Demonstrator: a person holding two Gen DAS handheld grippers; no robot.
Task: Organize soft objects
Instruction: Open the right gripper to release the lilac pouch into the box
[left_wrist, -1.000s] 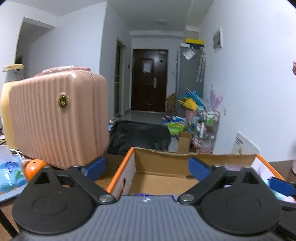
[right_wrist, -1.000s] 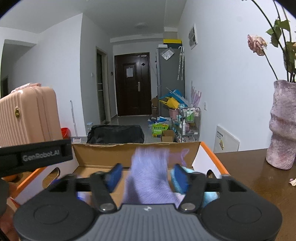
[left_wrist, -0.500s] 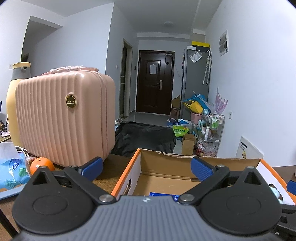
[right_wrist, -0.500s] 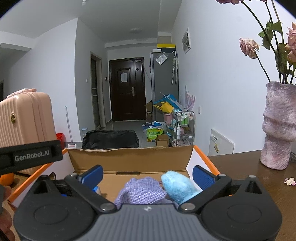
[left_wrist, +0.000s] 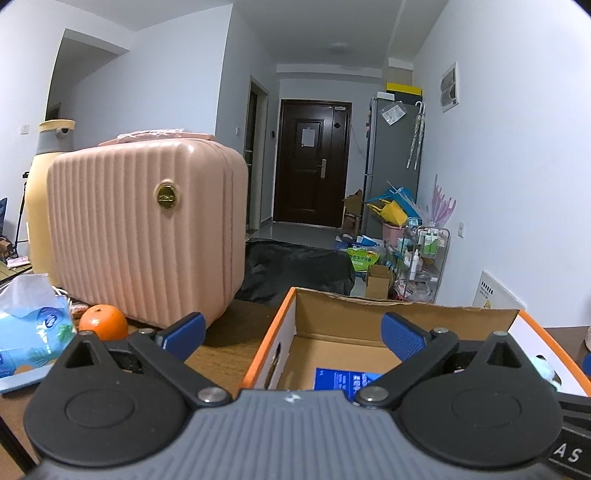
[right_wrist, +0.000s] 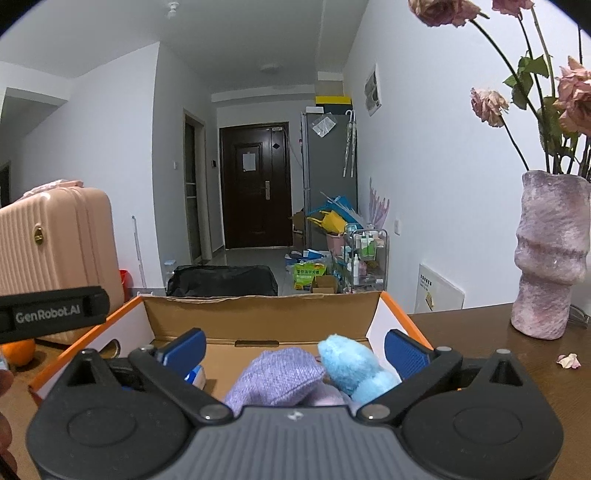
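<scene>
An orange-edged cardboard box (right_wrist: 258, 317) stands open on the brown table. Inside it lie a purple knitted item (right_wrist: 275, 378) and a fluffy light-blue soft toy (right_wrist: 349, 363), side by side. My right gripper (right_wrist: 294, 349) hovers over them, open wide, its blue pads clear of both. In the left wrist view the same box (left_wrist: 369, 317) shows a blue printed packet (left_wrist: 343, 376) on its floor. My left gripper (left_wrist: 291, 330) is open and holds nothing, straddling the box's left wall.
A pink ribbed suitcase (left_wrist: 147, 232) stands left of the box, with an orange (left_wrist: 103, 322) and a tissue pack (left_wrist: 29, 325) beside it. A mottled pink vase (right_wrist: 550, 254) of dried roses stands at the right. The other gripper's black body (right_wrist: 51, 314) juts in from the left.
My right gripper opened wide and let go of the purple knitted item, which now lies in the box beside the blue toy. Both views tilted slightly upward.
</scene>
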